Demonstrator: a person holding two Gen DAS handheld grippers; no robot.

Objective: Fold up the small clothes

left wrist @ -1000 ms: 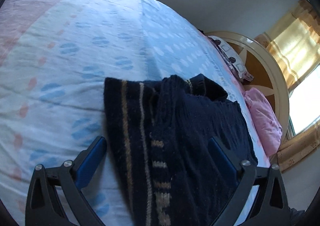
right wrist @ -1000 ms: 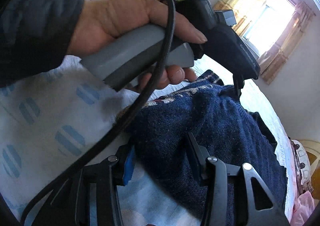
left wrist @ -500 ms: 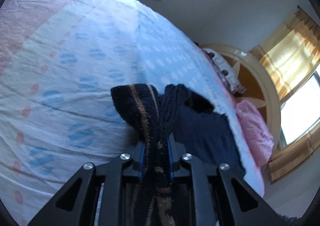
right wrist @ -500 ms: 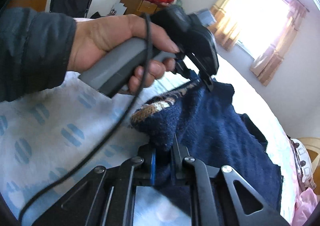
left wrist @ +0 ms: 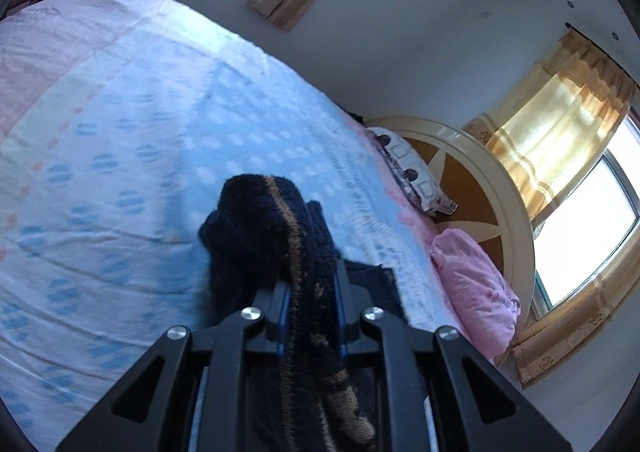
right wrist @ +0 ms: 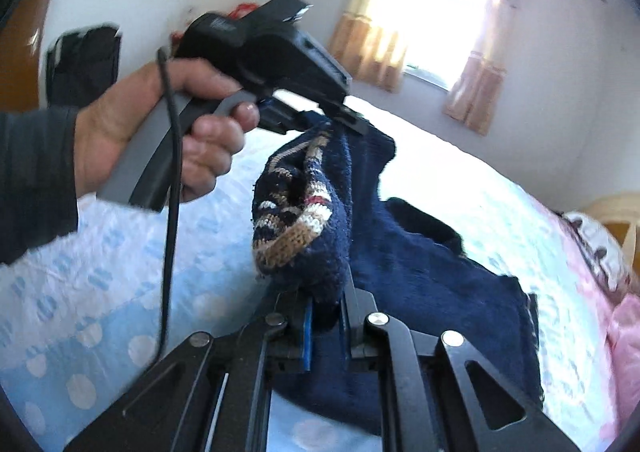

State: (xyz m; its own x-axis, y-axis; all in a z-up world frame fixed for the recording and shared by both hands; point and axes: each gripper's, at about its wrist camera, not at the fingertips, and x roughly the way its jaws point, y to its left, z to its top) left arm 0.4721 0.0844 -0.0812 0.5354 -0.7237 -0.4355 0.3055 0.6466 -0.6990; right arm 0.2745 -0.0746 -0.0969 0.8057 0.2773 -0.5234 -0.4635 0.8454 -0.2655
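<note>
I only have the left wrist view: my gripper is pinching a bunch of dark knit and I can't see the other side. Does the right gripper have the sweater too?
Observer: Yes. The right gripper is shut on the sweater, pinching a rolled edge with a tan, white and red pattern.
Operator: Is the whole garment off the bed?
Observer: No. In the right wrist view the navy body trails from both grips down onto the bedsheet, the far end apparently resting there.
Operator: Can you see my left gripper from there?
Observer: Yes, the left gripper sits higher up the same edge, with the person's left hand on its grey handle and a black cable hanging below.
</note>
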